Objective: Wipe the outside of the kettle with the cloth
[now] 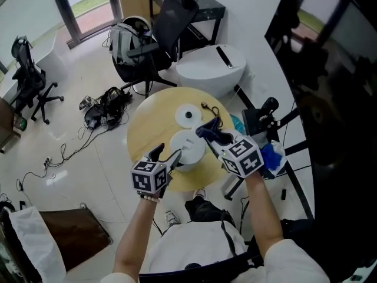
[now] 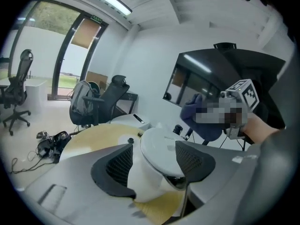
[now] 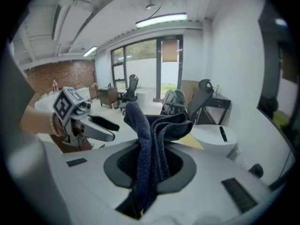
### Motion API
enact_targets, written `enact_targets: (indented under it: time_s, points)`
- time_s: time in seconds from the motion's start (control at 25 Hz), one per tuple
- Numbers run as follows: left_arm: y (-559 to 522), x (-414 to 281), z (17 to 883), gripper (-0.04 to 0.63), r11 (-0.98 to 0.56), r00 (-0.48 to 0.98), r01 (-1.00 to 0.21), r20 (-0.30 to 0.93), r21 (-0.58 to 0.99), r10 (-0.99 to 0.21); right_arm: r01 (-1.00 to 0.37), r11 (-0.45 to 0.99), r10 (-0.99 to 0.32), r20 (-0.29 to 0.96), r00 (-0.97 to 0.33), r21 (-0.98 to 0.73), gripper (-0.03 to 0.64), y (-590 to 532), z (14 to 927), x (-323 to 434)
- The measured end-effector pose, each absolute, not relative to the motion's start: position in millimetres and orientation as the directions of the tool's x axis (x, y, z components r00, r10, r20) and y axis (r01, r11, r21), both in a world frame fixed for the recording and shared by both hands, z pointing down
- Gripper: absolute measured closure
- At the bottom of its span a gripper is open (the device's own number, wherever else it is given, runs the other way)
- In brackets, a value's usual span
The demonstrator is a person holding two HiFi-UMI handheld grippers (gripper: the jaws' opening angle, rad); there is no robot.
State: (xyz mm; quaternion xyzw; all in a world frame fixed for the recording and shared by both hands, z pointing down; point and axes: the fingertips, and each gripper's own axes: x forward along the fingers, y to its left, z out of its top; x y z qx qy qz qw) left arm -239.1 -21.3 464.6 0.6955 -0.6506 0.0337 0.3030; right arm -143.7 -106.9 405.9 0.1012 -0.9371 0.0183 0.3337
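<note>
Head view: the white kettle (image 1: 187, 149) is sitting mid-way on the round wooden table (image 1: 147, 128), a white round disc (image 1: 188, 115) lying just beyond it. The left gripper (image 1: 168, 153) is hovering at the kettle's near left side, and the right gripper (image 1: 206, 135) is hanging over its right edge, carrying the dark blue cloth (image 1: 215, 122).

Left gripper view: the jaws are standing wide apart, the kettle's body sitting between them, pads not squeezing it.

Right gripper view: the jaws are clamping the cloth (image 3: 150, 144), its folds bunching up above the pads and a tail hanging below.
</note>
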Motion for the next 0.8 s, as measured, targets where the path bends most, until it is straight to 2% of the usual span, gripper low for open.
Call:
enact_targets:
  time_s: [0.2, 0.36, 0.6, 0.8]
  points:
    - [-42, -236, 473, 0.304, -0.007, 0.193, -0.937, 0.498, 0.350, -0.845, -0.363, 0.919, -0.231, 0.535, -0.813, -0.155, 0.548, -105, 415, -100]
    - [-43, -239, 470, 0.305, -0.021, 0.208, -0.939, 0.516, 0.345, -0.831, -0.411, 0.859, -0.223, 0.497, -0.838, -0.307, 0.548, -103, 435, -83]
    - [-43, -240, 468, 0.305, -0.018, 0.199, -0.949, 0.555, 0.315, -0.808, -0.325, 0.775, -0.094, 0.410, -0.907, -0.542, 0.548, -112, 463, -100]
    - [-47, -234, 468, 0.310, -0.050, 0.216, -0.957, 0.587, 0.285, -0.780, -0.192, 0.764, 0.065, 0.370, -0.927, -0.616, 0.549, -118, 485, -119]
